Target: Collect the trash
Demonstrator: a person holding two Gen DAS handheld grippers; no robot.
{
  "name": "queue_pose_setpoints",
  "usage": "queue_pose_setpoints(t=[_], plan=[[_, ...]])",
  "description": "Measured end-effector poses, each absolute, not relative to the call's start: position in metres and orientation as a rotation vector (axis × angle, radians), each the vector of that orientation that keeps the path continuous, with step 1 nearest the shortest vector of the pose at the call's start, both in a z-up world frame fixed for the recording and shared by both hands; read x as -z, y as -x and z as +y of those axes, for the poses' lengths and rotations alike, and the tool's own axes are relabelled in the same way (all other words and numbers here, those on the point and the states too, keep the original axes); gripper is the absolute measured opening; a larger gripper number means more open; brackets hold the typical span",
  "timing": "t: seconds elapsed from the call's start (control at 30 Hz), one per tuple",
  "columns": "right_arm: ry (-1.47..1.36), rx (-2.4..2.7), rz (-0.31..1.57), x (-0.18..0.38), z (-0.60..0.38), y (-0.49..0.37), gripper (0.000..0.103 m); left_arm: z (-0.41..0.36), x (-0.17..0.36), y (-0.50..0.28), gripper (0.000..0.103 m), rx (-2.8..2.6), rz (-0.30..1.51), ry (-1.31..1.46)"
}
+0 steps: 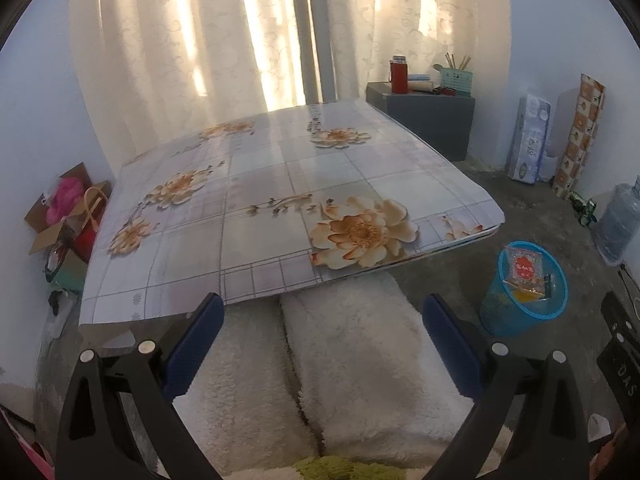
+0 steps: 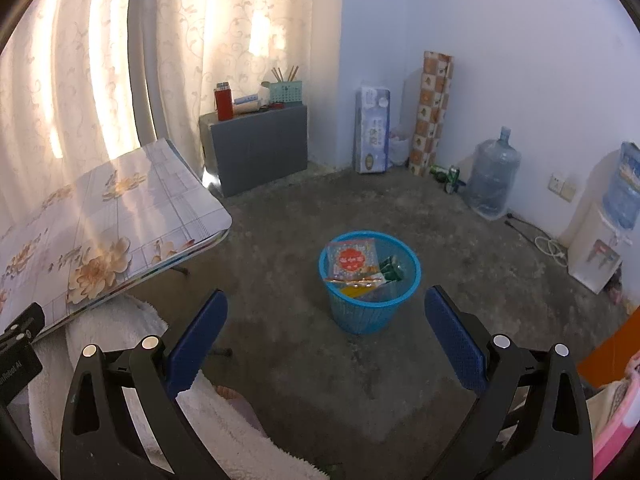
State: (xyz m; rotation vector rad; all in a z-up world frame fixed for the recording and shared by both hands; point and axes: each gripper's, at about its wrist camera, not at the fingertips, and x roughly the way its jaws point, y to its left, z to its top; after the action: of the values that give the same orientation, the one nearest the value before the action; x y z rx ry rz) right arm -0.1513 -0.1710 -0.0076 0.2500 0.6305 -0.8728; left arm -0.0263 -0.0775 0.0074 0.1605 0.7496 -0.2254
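Note:
A blue mesh trash basket (image 2: 370, 312) stands on the concrete floor; it also shows at the right of the left wrist view (image 1: 520, 312). In it lie a clear wrapper with a red round label (image 2: 353, 258), a green packet (image 2: 391, 269) and a yellow piece (image 2: 354, 291). My right gripper (image 2: 326, 314) is open and empty, held above the floor just short of the basket. My left gripper (image 1: 323, 318) is open and empty, over the person's white fleece-covered legs (image 1: 340, 360) in front of the floral table (image 1: 280, 200).
A grey cabinet (image 2: 260, 148) with a red flask stands by the curtain. A tissue pack, a patterned roll, green cans (image 2: 450, 176), a water jug (image 2: 494, 180) and a dispenser (image 2: 600, 248) line the right wall. A cardboard box with pink things (image 1: 64, 216) sits left of the table.

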Motion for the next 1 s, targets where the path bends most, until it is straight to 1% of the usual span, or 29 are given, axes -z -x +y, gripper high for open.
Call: queue_pose_setpoints(t=[1.0], plan=[[-0.255,0.882,0.643,0.0044,-0.1682,0.154,0.095,-0.0785,-0.0126,0.0341,0.097,0.235,0.733,-0.161]])
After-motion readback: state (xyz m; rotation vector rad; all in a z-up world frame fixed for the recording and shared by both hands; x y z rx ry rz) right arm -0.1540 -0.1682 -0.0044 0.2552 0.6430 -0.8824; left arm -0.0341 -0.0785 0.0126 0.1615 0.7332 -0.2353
